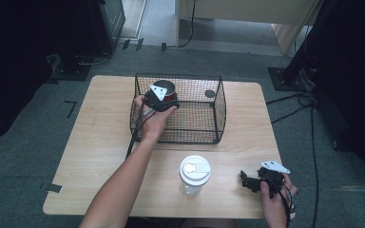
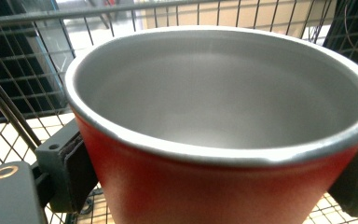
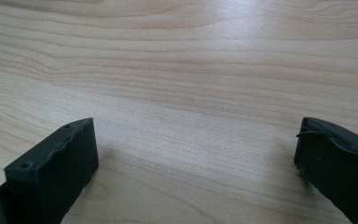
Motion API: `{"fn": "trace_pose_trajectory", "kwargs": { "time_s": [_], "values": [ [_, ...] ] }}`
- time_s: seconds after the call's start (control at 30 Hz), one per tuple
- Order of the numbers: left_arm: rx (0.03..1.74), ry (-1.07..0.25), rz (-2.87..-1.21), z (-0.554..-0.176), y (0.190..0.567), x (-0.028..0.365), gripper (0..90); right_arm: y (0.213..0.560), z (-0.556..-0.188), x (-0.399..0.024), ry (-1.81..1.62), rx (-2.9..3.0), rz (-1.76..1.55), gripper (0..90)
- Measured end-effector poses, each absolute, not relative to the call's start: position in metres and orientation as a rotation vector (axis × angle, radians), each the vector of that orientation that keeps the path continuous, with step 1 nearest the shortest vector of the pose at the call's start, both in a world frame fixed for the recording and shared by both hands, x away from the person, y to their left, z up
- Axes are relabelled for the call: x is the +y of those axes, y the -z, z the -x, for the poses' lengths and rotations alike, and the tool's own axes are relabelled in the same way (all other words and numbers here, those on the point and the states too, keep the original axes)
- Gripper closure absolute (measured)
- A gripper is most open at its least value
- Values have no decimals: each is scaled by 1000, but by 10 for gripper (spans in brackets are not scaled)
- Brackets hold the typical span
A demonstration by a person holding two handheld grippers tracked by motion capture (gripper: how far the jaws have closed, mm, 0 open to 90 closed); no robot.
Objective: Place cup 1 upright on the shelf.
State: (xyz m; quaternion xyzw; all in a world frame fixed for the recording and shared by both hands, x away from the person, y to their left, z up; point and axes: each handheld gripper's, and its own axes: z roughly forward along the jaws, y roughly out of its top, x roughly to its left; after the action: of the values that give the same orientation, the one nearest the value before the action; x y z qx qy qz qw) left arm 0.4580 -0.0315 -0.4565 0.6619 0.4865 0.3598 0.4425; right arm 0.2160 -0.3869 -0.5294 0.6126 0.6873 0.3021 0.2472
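Wooden table (image 1: 100, 142), wire basket (image 1: 218, 114) at the back — and the left gripper (image 1: 158, 100) is clamped on the red cup (image 2: 205, 186) inside it. Right gripper (image 1: 251, 181) idles wide open near the lidded jar (image 1: 195, 175). Cup's in the basket; letting go looks like what's left.

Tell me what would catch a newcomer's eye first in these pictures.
First the red cup with its grey metal inside, clamped between the left gripper's jaws inside the black wire basket at the far middle of the table. Next, the clear jar with a white lid near the front edge, with the right gripper open just right of it.
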Motion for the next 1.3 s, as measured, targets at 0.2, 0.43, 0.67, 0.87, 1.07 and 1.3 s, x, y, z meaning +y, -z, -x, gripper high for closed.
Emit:
{"fn": "trace_pose_trajectory", "kwargs": {
  "time_s": [0.2,0.43,0.67,0.87,1.07,1.3],
  "values": [
    [1254,-836,-1652,-459,456,-30,80,529,-216,-387,-824,1874,-1670,0],
    [1262,-807,-1618,-458,451,-30,42,529,-216,-387,-824,1874,-1670,0],
    [1246,-847,-1620,-456,449,-30,8,529,-216,-387,-823,1874,-1670,0],
    [1210,-841,-1604,-450,437,-35,8,529,-216,-387,-823,1874,-1669,0],
    [1201,-852,-1555,-448,424,-31,9,529,-216,-387,-823,1874,-1670,0],
    [1142,-900,-1523,-440,404,-32,9,529,-216,-387,-823,1874,-1670,0]
  ]
}}
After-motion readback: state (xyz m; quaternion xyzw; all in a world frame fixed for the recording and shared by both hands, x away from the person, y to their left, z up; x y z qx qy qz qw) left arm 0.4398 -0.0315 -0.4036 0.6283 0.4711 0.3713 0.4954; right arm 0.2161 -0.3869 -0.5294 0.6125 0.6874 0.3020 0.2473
